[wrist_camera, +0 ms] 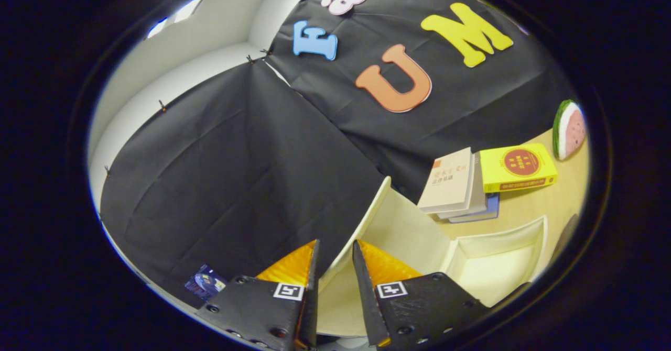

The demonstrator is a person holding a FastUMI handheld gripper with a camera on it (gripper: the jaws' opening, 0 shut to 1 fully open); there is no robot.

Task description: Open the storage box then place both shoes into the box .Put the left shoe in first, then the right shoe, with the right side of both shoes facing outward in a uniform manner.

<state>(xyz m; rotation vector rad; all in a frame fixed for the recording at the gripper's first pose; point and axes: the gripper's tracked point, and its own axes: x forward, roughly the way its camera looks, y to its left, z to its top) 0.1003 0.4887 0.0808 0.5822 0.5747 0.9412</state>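
Note:
The cream storage box (487, 272) lies just ahead and to the right of my fingers, its inside showing. Its lid (403, 225) is swung up and stands tilted above the box. The lid's free edge (367, 209) runs down into the narrow gap between my two fingers. My gripper (335, 243) is shut on that edge, one finger on each face of the lid.
Beyond the box, a leaning stack of books (456, 183) and a yellow book (516, 167) rest on the wooden table (555, 204). A watermelon-slice toy (569, 129) stands further right. A small dark blue item (205, 283) lies left of the fingers.

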